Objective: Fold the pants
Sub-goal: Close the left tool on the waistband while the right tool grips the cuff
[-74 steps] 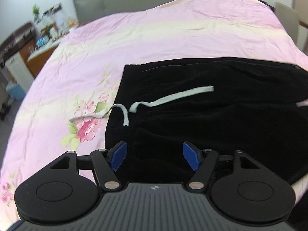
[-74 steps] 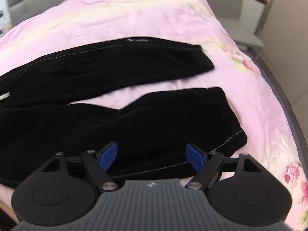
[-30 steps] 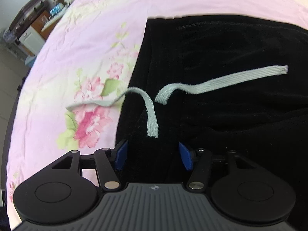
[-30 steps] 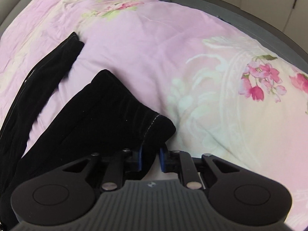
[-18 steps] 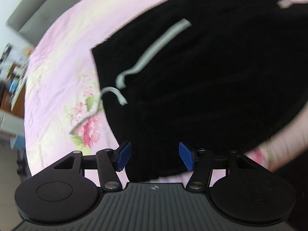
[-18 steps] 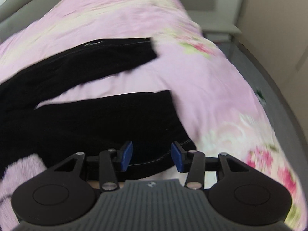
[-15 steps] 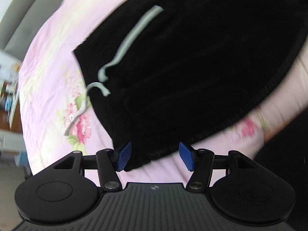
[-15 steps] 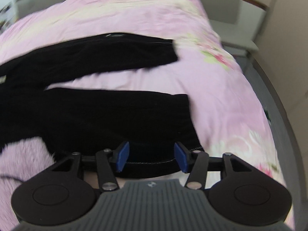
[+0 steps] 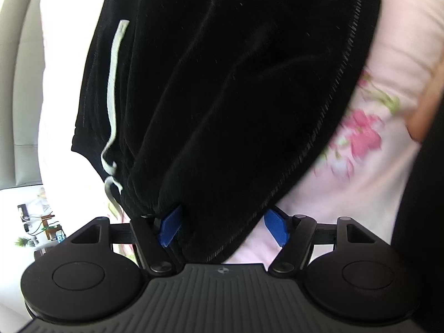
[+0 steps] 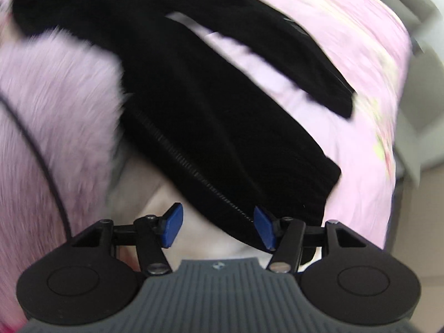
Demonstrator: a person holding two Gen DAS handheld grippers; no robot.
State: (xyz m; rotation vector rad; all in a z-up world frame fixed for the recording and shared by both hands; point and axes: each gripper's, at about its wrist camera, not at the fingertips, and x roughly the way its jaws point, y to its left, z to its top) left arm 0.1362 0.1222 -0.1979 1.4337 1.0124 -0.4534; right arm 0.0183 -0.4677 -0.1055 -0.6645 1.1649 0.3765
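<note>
A pink flowered bedspread [image 9: 388, 63] covers the bed. A grey chair [image 10: 416, 127] stands just beside the bedspread's edge. A fluffy lilac sleeve [image 10: 55, 105] hangs over the bedspread.

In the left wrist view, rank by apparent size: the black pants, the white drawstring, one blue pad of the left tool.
1. black pants, filling most of the frame
2. white drawstring
3. blue pad, enlarged by its nearness to the camera

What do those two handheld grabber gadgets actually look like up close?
Both match. The left gripper and right gripper each have black linkage arms with silver pivot screws, ending in blue fingers. Two round black discs flank a ribbed grey body bearing a small round emblem. A fluffy lilac sleeve shows beside the right one.
</note>
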